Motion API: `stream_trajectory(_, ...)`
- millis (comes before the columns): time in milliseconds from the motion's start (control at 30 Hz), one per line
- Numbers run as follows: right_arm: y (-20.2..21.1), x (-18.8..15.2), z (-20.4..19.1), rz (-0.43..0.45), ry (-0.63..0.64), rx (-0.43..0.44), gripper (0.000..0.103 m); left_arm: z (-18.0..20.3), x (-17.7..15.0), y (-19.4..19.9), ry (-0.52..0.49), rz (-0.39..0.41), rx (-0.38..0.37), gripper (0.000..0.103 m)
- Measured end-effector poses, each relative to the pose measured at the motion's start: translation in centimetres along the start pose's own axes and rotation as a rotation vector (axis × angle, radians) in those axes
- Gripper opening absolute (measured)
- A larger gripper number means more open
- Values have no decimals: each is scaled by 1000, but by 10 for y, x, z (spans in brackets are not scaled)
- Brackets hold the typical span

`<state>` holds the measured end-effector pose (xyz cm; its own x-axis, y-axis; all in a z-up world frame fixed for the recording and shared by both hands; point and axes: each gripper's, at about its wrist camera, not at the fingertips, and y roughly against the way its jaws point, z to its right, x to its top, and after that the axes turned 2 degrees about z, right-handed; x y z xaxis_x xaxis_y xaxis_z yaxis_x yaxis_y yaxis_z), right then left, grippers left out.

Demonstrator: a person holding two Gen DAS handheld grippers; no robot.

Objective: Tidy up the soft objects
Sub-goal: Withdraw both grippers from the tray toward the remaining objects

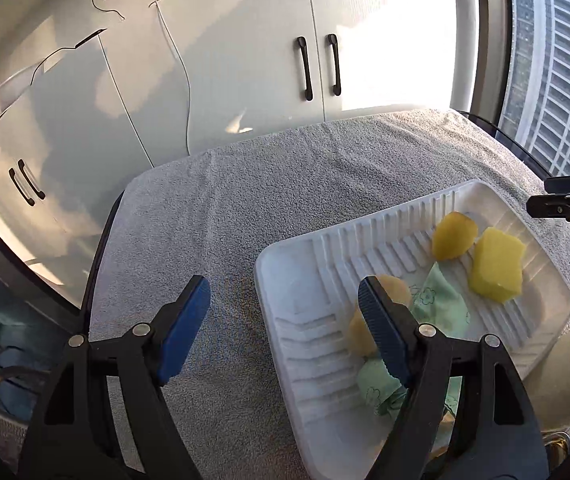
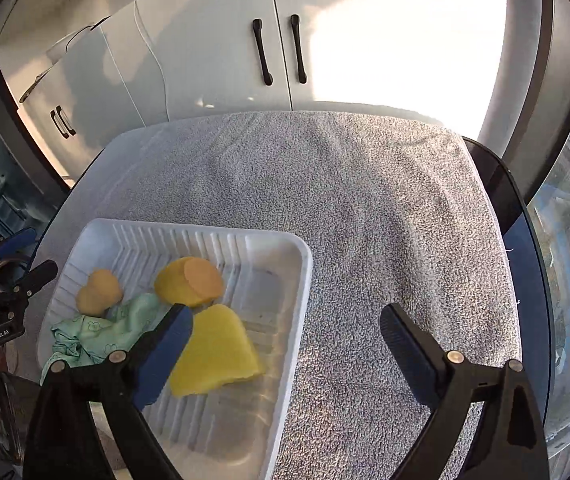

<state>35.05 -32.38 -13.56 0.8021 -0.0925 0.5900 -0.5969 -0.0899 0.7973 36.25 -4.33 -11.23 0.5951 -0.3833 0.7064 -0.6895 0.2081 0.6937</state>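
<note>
Blue-padded black fingers of the left gripper (image 1: 285, 312) stand spread with nothing between them, one finger over the speckled grey terry towel (image 1: 245, 208) and the other over the near end of the ribbed white foam tray (image 1: 285, 280). Across the table, the right gripper (image 2: 287, 338) also hangs wide apart and empty, its left finger above the tray's inner edge and its right finger above bare towel. Inside the tray lie all the soft things in view: a bright yellow block-shaped sponge (image 2: 213, 356) nearest the right gripper, a round yellow sponge with an orange face (image 2: 191, 282) just behind it and close enough that the two look to touch, a small tan two-lobed sponge (image 2: 99, 292) toward the tray's far left side, and a crumpled mint-green cloth printed with flower outlines (image 2: 101, 336) spread beside the tan piece and running to the tray's left rim. From the left wrist view the tan sponge is partly hidden behind the gripper's right finger, with the green cloth bunched under and beside it. Towel covers a dark-rimmed round table (image 2: 525, 280). Behind stand white cabinets with black bar handles (image 2: 281, 48), sunlight washing out their right doors, and a tall building (image 1: 557, 80) shows through the window at right.
</note>
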Motion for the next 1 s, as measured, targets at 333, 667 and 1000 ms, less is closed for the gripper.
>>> stream_trajectory(333, 35, -52, 67, 17, -227, -68, 97, -49, -32, 30, 167, 30, 43, 76)
stream_trajectory(667, 83, -110, 91, 89, -266, -111, 97, -70, -72, 71, 217, 109, 115, 79)
stream_trajectory(1000, 124, -178, 70, 100, -244, -116, 100, -66, -120, 121, 232, 167, 142, 90)
